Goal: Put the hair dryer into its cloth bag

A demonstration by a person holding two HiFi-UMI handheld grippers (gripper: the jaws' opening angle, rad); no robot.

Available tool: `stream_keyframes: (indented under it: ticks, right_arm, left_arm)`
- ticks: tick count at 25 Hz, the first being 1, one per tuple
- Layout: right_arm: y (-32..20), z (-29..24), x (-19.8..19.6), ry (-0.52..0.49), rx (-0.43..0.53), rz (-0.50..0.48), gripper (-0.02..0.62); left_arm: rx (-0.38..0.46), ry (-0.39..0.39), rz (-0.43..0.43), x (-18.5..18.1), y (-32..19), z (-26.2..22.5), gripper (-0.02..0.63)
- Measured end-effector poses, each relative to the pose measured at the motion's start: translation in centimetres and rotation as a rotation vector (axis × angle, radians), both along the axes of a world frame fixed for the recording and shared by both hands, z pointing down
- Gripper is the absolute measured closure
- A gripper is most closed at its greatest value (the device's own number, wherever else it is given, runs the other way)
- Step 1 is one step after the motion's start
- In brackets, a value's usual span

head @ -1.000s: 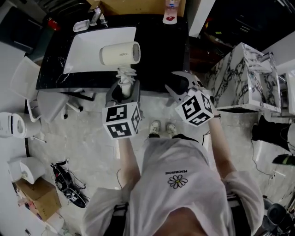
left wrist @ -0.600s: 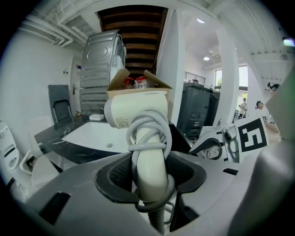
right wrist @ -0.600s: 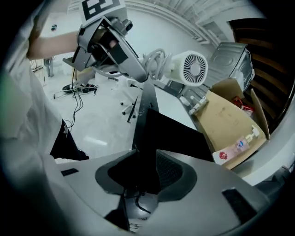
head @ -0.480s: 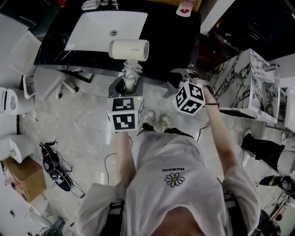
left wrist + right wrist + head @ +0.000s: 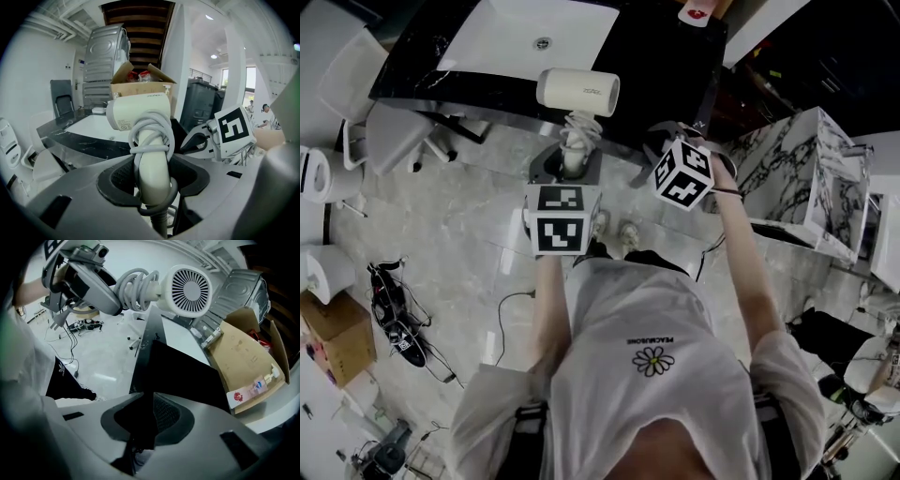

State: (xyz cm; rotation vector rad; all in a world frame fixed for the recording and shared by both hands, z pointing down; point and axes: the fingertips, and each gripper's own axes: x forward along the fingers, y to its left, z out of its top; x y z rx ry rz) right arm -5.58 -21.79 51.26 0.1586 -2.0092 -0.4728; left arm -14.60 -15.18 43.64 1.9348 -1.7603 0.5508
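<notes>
Firstly, the left gripper (image 5: 152, 183) was clamped on the handle of the cream hair dryer (image 5: 139, 111), its cord coiled round that handle. The dryer was held upright by the front edge of the black counter (image 5: 414, 58), near the white sink (image 5: 517, 30). Rightward, the right gripper (image 5: 139, 423) was closing its jaws, with the black cloth bag (image 5: 174, 372) between them.
</notes>
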Motion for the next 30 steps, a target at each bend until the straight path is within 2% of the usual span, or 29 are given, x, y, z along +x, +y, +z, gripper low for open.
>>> stream_keyframes:
  ticks: [4,8,15,19,24,30]
  right_arm:
    - [-0.1,0.1,-0.1,0.022,0.01,-0.003,0.569]
    - [-0.3,-1.0,-0.2,-0.009,0.012,0.003,0.572]
    - [-1.9,-3.9,-0.1,-0.116,0.037,0.056,0.574]
    - [-3.3,-5.9,0.1,-0.188,0.065,0.097,0.574]
    - [-4.9,-7.0,0.9,-0.235,0.082,0.143,0.574]
    - [-5.8,-8.0,1.4,-0.259,0.121,0.173,0.574]
  left_arm:
    - [-0.007,-0.011,0.002,0.0,0.3,0.2,0.399]
    - [-0.022,-0.007,0.012,0.1,0.5,0.5,0.399]
    - [-0.052,0.053,0.052,1.4,0.5,1.0,0.399]
    - [-0.082,0.128,0.087,2.7,0.4,1.7,0.399]
    - [-0.158,0.237,0.2,6.1,0.6,1.9,0.399]
    - [-0.234,0.176,0.316,7.7,2.2,2.4,0.399]
